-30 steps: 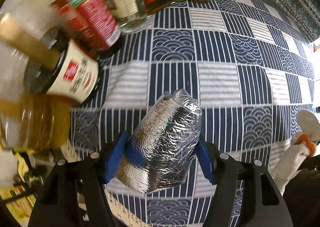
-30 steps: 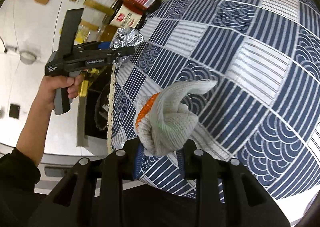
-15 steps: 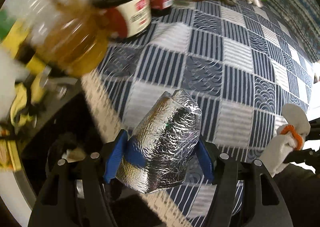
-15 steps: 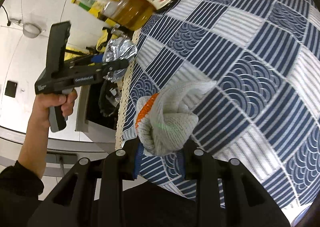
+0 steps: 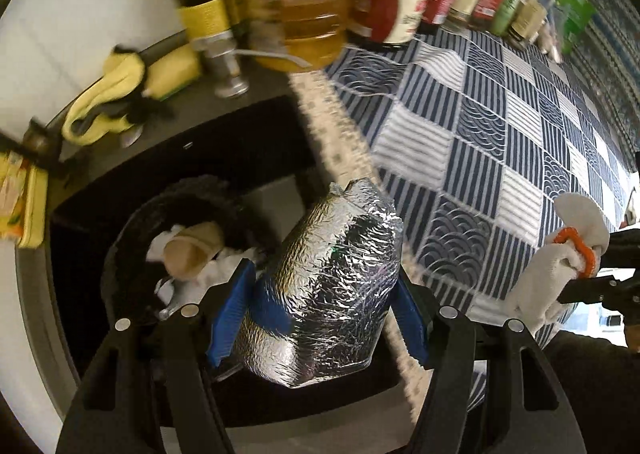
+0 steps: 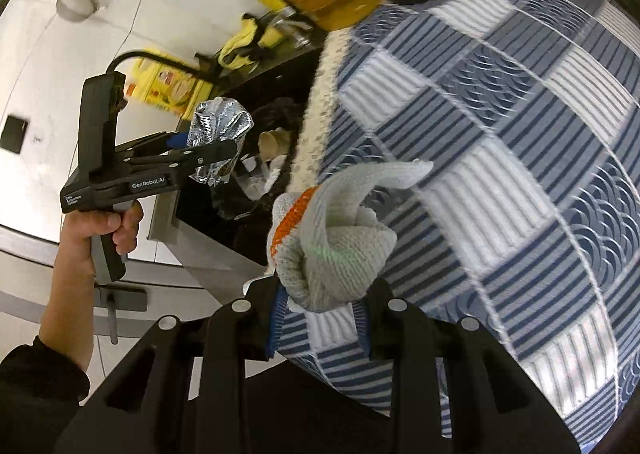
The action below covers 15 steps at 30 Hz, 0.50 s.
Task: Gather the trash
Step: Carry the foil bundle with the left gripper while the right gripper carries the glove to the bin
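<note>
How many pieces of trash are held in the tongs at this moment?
2. A foil bag is in the left tongs, above the bin. A knitted glove is in the right tongs.

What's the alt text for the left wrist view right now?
The left hand-held gripper clamps a crumpled foil bag above a dark bin already holding paper trash, beside a blue patterned tablecloth. Bottles line the back; a knitted glove shows at right.
</note>
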Each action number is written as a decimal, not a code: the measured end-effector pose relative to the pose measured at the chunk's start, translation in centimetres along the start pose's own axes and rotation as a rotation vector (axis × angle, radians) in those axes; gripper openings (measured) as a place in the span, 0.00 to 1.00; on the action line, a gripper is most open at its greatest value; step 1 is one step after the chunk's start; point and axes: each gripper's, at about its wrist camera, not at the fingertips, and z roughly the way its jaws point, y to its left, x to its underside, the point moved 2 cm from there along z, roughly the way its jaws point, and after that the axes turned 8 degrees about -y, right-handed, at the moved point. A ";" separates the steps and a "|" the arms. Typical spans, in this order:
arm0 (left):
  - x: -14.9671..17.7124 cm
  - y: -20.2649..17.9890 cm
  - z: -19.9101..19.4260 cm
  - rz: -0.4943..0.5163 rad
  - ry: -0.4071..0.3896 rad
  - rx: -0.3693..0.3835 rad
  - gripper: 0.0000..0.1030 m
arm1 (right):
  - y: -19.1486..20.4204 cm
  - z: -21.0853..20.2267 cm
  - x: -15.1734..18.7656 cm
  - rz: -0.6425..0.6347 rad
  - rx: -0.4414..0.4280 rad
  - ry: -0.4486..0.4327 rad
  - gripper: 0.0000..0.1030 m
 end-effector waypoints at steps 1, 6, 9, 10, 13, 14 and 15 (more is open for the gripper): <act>0.4 0.6 -0.2 -0.009 -0.004 0.000 0.62 | 0.7 0.5 -0.1 -0.011 -0.002 0.003 0.30; 1.9 4.0 -2.1 -0.063 -0.046 -0.007 0.62 | 4.6 3.7 -0.5 -0.059 -0.021 0.020 0.30; 3.0 6.0 -3.0 -0.084 -0.060 -0.006 0.62 | 6.9 5.8 -0.7 -0.079 -0.031 0.030 0.30; 3.4 6.8 -3.4 -0.094 -0.065 -0.002 0.62 | 7.6 6.4 -0.7 -0.084 -0.034 0.032 0.30; 4.4 9.0 -4.1 -0.120 -0.077 -0.003 0.62 | 9.8 8.3 -1.2 -0.100 -0.041 0.040 0.30; 4.7 9.6 -4.2 -0.130 -0.079 -0.001 0.62 | 10.6 9.1 -1.6 -0.107 -0.042 0.043 0.30; 5.0 10.3 -4.3 -0.141 -0.080 0.002 0.62 | 11.2 9.6 -1.8 -0.112 -0.043 0.045 0.30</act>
